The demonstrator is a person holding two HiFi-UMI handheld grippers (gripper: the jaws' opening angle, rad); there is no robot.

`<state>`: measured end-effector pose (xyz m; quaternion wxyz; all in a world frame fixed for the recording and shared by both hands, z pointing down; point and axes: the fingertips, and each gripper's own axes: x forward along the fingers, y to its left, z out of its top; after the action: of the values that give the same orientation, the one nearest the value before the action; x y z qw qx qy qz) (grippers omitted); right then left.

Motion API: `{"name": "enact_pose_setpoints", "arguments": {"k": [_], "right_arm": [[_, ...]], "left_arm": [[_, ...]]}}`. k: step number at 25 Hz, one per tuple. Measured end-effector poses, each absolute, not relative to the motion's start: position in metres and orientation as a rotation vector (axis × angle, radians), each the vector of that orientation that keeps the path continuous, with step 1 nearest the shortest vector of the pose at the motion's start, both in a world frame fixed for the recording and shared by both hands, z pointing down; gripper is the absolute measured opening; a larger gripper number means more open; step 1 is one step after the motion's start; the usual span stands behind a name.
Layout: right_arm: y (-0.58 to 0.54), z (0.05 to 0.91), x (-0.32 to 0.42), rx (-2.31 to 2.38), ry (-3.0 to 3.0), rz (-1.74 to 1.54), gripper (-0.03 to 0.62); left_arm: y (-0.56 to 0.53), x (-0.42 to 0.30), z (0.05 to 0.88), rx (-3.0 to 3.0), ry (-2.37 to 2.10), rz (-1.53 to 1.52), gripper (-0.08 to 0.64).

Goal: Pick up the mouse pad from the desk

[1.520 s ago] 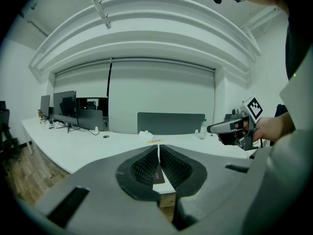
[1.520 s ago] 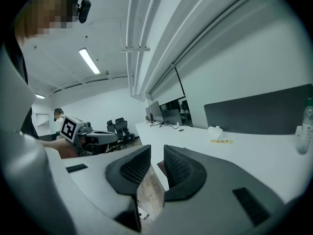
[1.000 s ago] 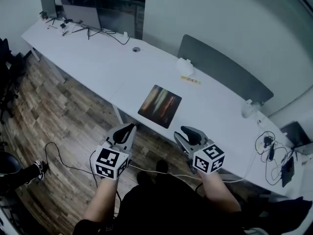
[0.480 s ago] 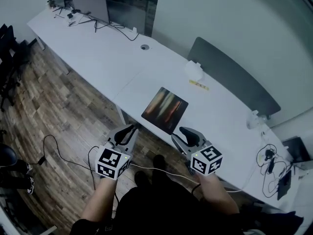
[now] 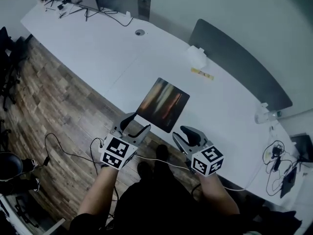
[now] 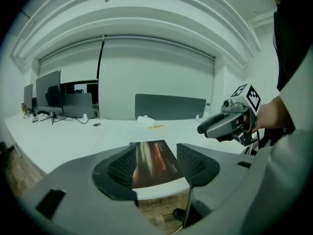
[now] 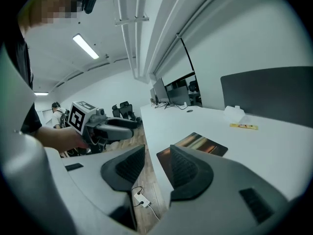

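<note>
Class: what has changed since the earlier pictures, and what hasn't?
The left gripper and right gripper came down toward the mouse pad on the desk. The left's jaws, shut before, have just been opening, empty; the right's, open, closing slightly. The mouse pad lies untouched.

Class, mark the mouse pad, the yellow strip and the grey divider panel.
mouse pad (image 5: 163,105), head view, its middle
yellow strip (image 5: 202,73), head view, its middle
grey divider panel (image 5: 239,65), head view, middle of its face

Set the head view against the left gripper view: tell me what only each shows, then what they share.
Only the head view: the cable tangle at the right end of the white desk. Only the left gripper view: the ceiling with its curved beams. Both: the mouse pad flat on the desk, the grey divider, the yellow strip.
</note>
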<state>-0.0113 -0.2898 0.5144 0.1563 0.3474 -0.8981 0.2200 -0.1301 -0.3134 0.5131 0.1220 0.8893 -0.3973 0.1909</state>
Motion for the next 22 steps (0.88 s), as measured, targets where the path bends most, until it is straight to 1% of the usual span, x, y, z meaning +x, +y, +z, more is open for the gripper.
{"name": "enact_pose_setpoints", "arguments": {"k": [4, 13, 18, 22], "right_arm": [[-0.297, 0.533, 0.005, 1.029, -2.562, 0.687, 0.160], [-0.299, 0.561, 0.043, 1.115, -2.528, 0.792, 0.149], [-0.303, 0.574, 0.060, 1.159, -2.497, 0.836, 0.146], [-0.303, 0.583, 0.068, 1.166, -2.475, 0.855, 0.144]], "left_arm": [[-0.325, -0.108, 0.540, 2.594, -1.087, 0.645, 0.280], [-0.348, -0.066, 0.605, 2.599, -0.912, 0.866, 0.421], [-0.361, -0.043, 0.630, 2.603, -0.818, 0.937, 0.452], [-0.366, -0.034, 0.657, 2.596, -0.747, 1.011, 0.463]]}}
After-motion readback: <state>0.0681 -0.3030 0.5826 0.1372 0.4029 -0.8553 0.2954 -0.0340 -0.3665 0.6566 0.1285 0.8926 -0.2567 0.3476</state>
